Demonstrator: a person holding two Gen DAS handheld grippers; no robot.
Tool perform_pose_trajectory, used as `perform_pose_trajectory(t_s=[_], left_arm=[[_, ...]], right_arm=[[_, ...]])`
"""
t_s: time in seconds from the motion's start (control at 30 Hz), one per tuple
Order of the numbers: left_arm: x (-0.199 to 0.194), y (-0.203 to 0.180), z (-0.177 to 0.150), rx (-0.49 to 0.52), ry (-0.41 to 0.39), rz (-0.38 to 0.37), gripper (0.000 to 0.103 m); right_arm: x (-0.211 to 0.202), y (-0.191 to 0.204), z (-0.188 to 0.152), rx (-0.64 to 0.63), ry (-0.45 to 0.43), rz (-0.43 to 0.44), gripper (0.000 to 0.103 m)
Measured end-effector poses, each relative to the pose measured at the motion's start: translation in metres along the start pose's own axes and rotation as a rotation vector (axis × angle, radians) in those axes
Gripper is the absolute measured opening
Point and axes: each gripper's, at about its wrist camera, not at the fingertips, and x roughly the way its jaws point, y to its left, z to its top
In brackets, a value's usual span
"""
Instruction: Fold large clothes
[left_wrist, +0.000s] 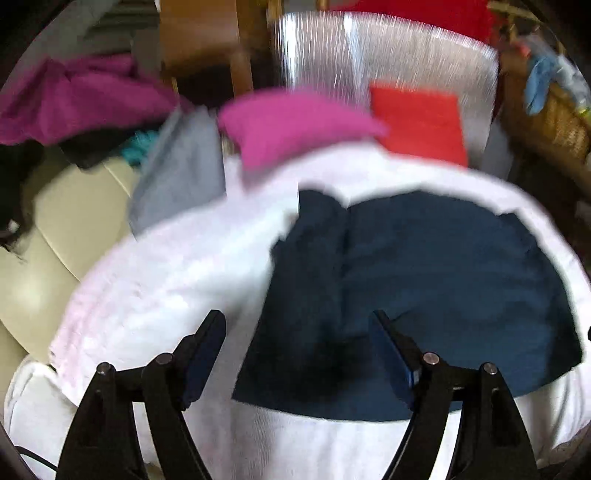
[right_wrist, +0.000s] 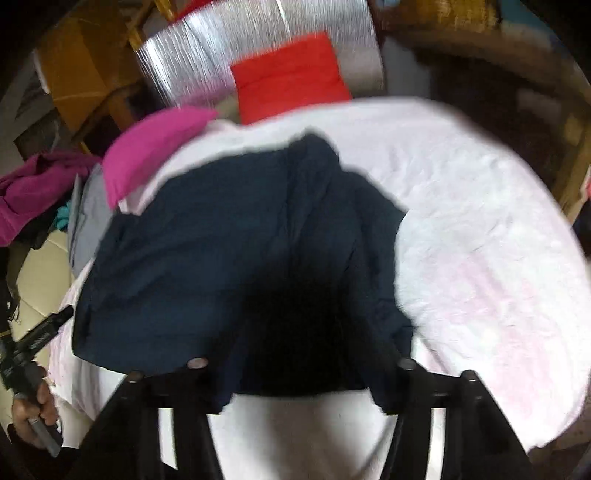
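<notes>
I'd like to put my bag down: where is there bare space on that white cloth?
Bare white cloth lies right of the dark navy garment. The far left edge is crowded with the folded magenta piece and grey cloth.

Motion blur both views, edges soft

Right tool (right_wrist: 303, 373) fingertips lost against the navy garment (right_wrist: 236, 236); grip unreadable. Left hand (right_wrist: 31, 410) cut by frame edge. Heap of clothes (left_wrist: 74, 99) at far left smeared, items indistinct. Basket (left_wrist: 546, 118) contents too blurred to identify.
</notes>
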Motion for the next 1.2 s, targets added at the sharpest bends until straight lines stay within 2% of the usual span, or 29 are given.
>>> perform_pose_trajectory(t_s=[0.13,0.2,0.3,0.5,0.57,0.63,0.83,1.2], left_arm=[[-0.074,-0.006,0.010,0.009,-0.109,0.034,0.086],[-0.114,-0.010,0.011,0.015,-0.192,0.066,0.095],[-0.157,-0.012,0.014,0.019,-0.287,0.099,0.100],[-0.221,-0.012,0.016,0.008,-0.344,0.072,0.101],[-0.235,-0.013,0.012,0.007,-0.355,0.067,0.101],[-0.249,-0.013,0.009,0.005,-0.373,0.056,0.101],[-0.287,-0.013,0.005,-0.018,-0.426,0.054,0.101],[-0.317,-0.007,0.003,-0.037,-0.453,0.044,0.101]], right_arm=[[-0.073,0.001,-0.014,-0.008,-0.137,0.003,0.069],[-0.111,0.005,-0.018,0.000,-0.200,0.013,0.076],[-0.156,0.014,-0.021,-0.008,-0.280,-0.001,0.080],[-0.227,0.048,-0.030,-0.038,-0.392,-0.031,0.089],[-0.243,0.058,-0.037,-0.050,-0.428,-0.045,0.091],[-0.257,0.068,-0.043,-0.062,-0.460,-0.052,0.097],[-0.292,0.092,-0.058,-0.083,-0.528,-0.105,0.097],[-0.296,0.121,-0.072,-0.097,-0.544,-0.101,0.097]])
